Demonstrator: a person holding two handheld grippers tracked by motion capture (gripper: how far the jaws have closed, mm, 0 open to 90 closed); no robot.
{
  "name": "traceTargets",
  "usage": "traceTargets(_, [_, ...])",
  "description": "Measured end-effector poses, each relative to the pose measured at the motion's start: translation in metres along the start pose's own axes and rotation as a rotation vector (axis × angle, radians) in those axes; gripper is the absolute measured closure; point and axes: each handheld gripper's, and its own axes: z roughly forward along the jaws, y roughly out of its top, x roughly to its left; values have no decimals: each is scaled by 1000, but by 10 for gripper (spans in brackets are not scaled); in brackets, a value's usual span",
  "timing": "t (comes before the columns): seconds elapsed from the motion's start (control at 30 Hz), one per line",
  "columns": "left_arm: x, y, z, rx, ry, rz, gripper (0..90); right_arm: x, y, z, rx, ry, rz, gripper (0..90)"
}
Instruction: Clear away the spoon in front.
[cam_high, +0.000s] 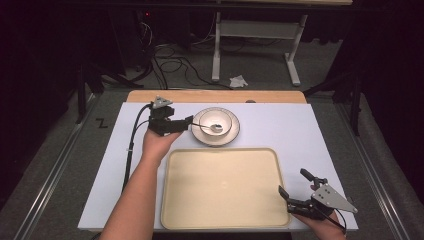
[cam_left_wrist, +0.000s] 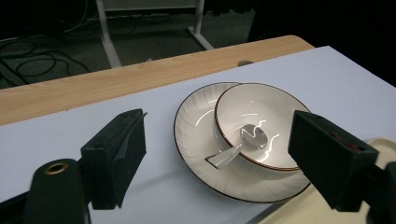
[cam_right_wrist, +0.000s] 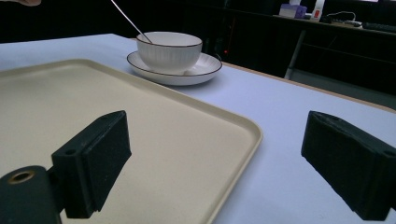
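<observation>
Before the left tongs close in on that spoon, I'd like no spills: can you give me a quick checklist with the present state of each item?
1. Left tongs open, nothing between the jaws: ok.
2. Spoon lies in the bowl, handle over the near rim toward the tongs: ok.
3. Bowl sits on the saucer, though off-centre toward one side: ok.
4. Bowl holds any liquid: cannot tell, glare on the glaze.
5. Tray bare and ready to receive things: ok.
6. Right tongs open at the tray's near right corner, away from the bowl: ok.
</observation>
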Motion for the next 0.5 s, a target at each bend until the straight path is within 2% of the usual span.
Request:
traceTargets(0.1, [4,-1,4,25,-8,-42,288,0,0,0,1,-1,-2,90])
traceTargets(0.2, [8,-2,8,53,-33,-109,349,0,0,0,3,-2,0,90])
traceTargets(0.37, [11,-3,11,77,-59,-148,425,1,0,0,5,-1,3,91])
traceTargets(0.47, [13,-5,12,73,-78,-205,484,1,0,1,2,2,-3,92])
traceTargets(0.5, [15,-6,12,77,-86,-209,499,1,0,1,2,3,-7,92])
